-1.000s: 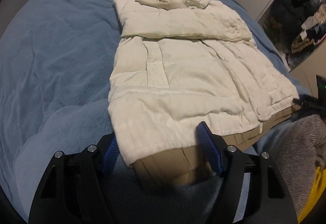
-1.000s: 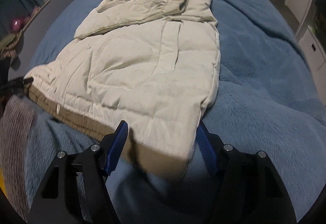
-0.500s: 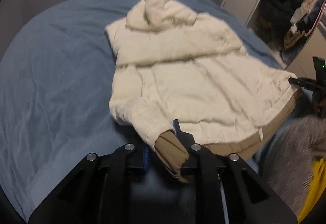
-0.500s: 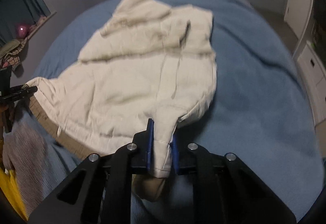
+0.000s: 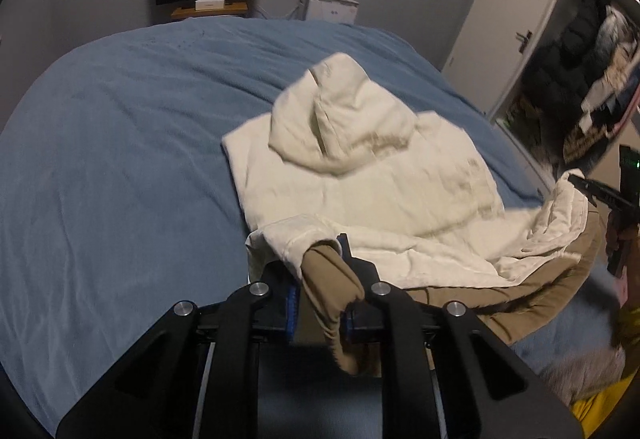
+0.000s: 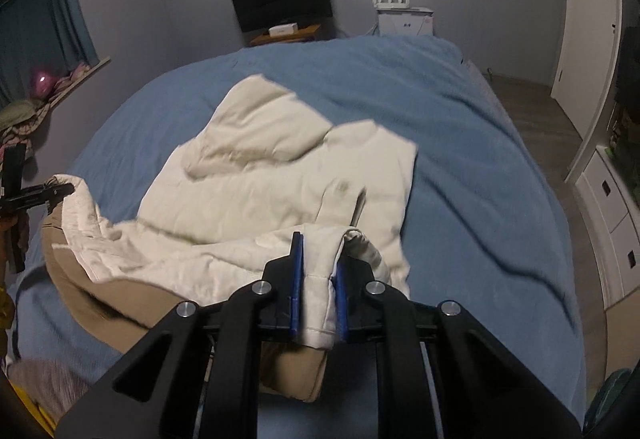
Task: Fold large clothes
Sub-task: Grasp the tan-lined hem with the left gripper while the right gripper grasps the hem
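Both bottom corners of the cream quilted hooded jacket with tan lining [image 5: 372, 183] have come up off the blue fleece bed cover [image 5: 120, 167] since a second ago, when the hem lay flat between spread fingers. Now the left gripper [image 5: 320, 291] is clenched on one hem corner and the right gripper [image 6: 318, 279] on the other. Sleeves look already folded across the chest; the bottom-to-hood fold has only begun, with the upper half lying on the bed. Motion blur smears the hood, and the lifted hem hides what is beneath.
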Demonstrator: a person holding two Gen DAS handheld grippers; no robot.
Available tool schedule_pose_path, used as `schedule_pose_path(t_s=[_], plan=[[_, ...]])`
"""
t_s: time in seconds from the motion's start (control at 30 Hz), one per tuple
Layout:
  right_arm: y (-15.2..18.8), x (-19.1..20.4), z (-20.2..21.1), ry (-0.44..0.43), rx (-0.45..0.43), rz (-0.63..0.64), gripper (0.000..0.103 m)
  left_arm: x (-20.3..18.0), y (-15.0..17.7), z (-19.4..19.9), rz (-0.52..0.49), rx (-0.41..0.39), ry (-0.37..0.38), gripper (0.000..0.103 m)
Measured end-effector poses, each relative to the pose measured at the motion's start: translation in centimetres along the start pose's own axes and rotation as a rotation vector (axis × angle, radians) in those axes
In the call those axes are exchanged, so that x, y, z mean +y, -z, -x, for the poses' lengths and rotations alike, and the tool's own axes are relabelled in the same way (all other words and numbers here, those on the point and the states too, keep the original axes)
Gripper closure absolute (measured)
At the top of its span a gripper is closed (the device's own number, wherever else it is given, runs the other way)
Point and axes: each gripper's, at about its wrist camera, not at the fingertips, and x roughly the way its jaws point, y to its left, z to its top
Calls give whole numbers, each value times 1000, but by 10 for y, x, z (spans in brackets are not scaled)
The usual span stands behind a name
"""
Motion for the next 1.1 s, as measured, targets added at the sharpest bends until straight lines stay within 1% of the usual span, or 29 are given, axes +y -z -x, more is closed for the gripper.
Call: schedule_pose_path(t_s=[0.17, 0.27, 0.3, 0.33, 0.4, 0.47, 0.53, 0.63, 0.67, 0.7, 0.8, 0.9, 0.97, 1.0, 1.03, 1.1], plan=[[-47, -22, -35, 33, -28, -73, 92, 18, -45, -25, 57, -40, 2, 87], [-69, -34, -57, 63, -47, -115, 92, 30, -72, -46, 68, -60, -21, 87], [-76, -37, -66, 74, -49, -130, 92, 32, -79, -52, 71, -62, -29, 87], [-89, -45, -85, 86, -49, -161, 92, 36, -87, -60, 73, -63, -37, 87], [-93, -47, -92, 91, -48, -171, 92, 41, -101, -77, 73, -65, -51, 87], [-107, -56, -121, 113, -33, -193, 92, 47, -114, -94, 80, -51, -67, 87], [-110, -58, -128, 118, -28, -198, 92, 51, -124, -107, 84, -40, -74, 87], [-117, -71, -154, 135, -17, -239, 93, 55, -141, -130, 74, -23, -92, 87], [-118, -73, -159, 137, -16, -248, 93, 56, -145, -135, 73, -20, -95, 87], [-123, -80, -173, 140, -12, -272, 93, 58, -149, -141, 75, -15, -96, 87], [-126, -84, -185, 139, -9, -291, 93, 68, -157, -161, 98, 5, -99, 87], [-129, -89, -207, 143, 3, -307, 93, 77, -161, -186, 114, 35, -122, 87], [-129, -92, -227, 158, 23, -309, 93, 80, -158, -204, 111, 63, -149, 87], [-123, -94, -244, 173, 50, -315, 93, 81, -156, -212, 105, 77, -162, 86], [-123, -94, -244, 173, 50, -315, 93, 83, -153, -221, 105, 89, -173, 86], [-121, -96, -257, 185, 71, -313, 93, 86, -148, -233, 108, 109, -184, 85]])
